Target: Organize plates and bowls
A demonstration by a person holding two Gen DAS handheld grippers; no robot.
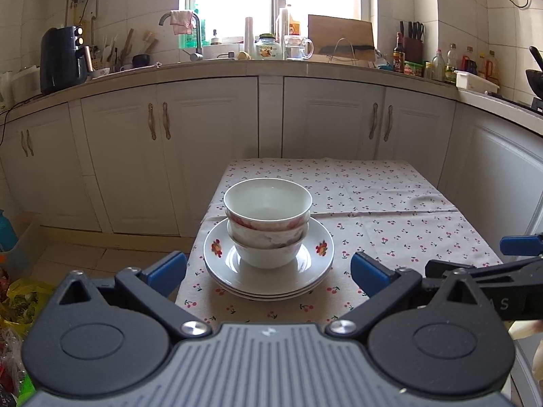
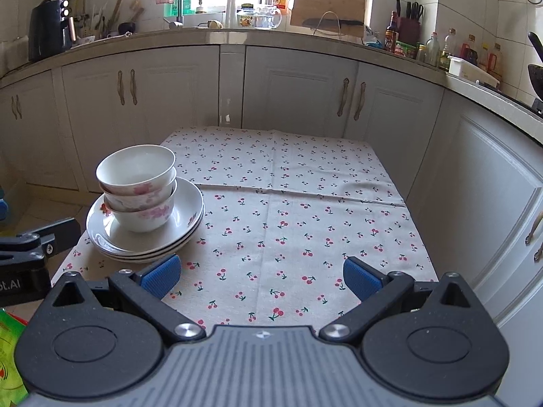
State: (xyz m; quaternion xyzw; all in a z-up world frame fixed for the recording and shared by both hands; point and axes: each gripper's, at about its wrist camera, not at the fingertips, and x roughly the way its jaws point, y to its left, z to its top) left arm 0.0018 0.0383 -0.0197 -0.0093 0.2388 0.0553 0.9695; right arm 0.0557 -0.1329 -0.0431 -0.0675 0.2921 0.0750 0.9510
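Item: three nested bowls point(image 1: 268, 224) atop stacked floral plates point(image 1: 268, 264), left near corner of cherry-print tablecloth point(image 2: 288, 224); consolidated, likely for single carry. Left gripper point(image 1: 268, 271) wide open, empty, facing stack. Right gripper point(image 2: 261, 274) wide open, empty, over bare cloth.

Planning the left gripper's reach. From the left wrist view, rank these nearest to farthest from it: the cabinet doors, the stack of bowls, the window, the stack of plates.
From the left gripper:
1. stack of plates, straight ahead on the table.
2. stack of bowls, sitting on those plates.
3. cabinet doors, beyond the table.
4. window, above the counter.
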